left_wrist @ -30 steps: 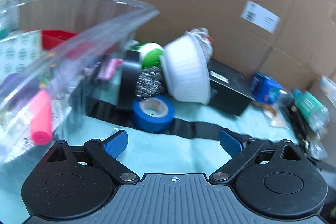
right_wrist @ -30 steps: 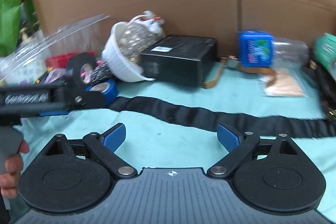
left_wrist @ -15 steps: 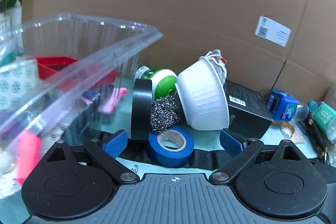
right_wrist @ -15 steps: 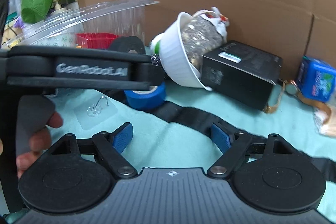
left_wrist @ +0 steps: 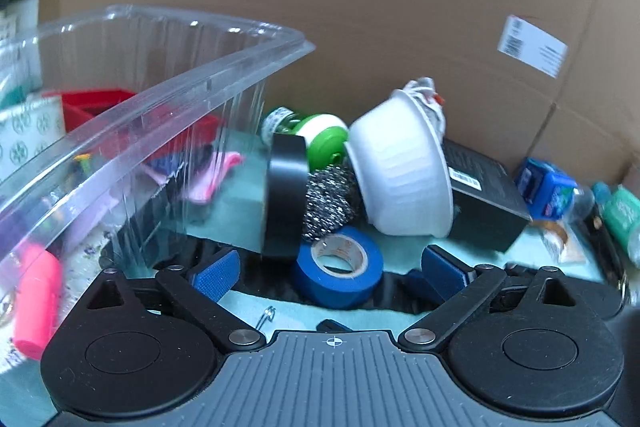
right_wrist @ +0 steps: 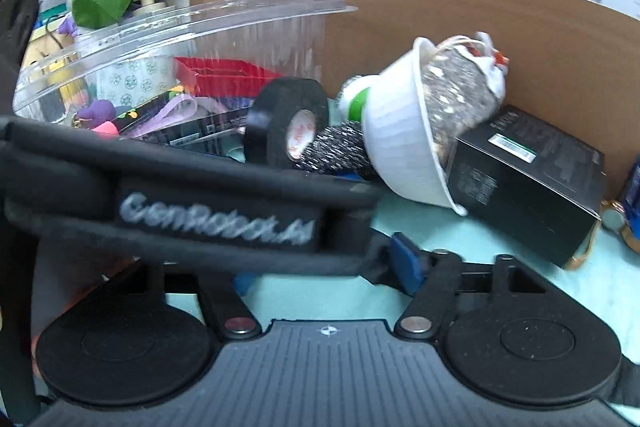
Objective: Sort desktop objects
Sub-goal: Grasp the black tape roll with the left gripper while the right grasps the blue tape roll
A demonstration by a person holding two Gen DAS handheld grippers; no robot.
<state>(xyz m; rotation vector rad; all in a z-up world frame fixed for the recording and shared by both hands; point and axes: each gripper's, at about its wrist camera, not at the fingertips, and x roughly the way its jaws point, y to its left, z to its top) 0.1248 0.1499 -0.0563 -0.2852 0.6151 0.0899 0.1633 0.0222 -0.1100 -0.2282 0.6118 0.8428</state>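
My left gripper (left_wrist: 330, 273) is open, and a blue tape roll (left_wrist: 338, 273) lies on the teal cloth between its fingertips, untouched by either pad. Behind the roll a black tape roll (left_wrist: 284, 199) stands on edge against a steel-wool ball (left_wrist: 328, 201). In the right wrist view the left gripper's black body (right_wrist: 216, 215) crosses the foreground. My right gripper (right_wrist: 324, 279) is closing just beneath it. Its right pad (right_wrist: 404, 259) shows and its left pad is mostly hidden. I see nothing pressed between them.
A clear plastic bin (left_wrist: 168, 95) with several items fills the left. A tipped white bowl (left_wrist: 404, 163) holding a speckled bag (right_wrist: 456, 99) leans on a black box (left_wrist: 484, 195). A black strap (left_wrist: 276, 283) crosses the cloth. A cardboard wall (left_wrist: 360, 7) closes the back.
The left gripper has come closer to the blue tape roll, which now sits between its fingers. The right gripper has swung left behind the left one, and its jaws have narrowed.
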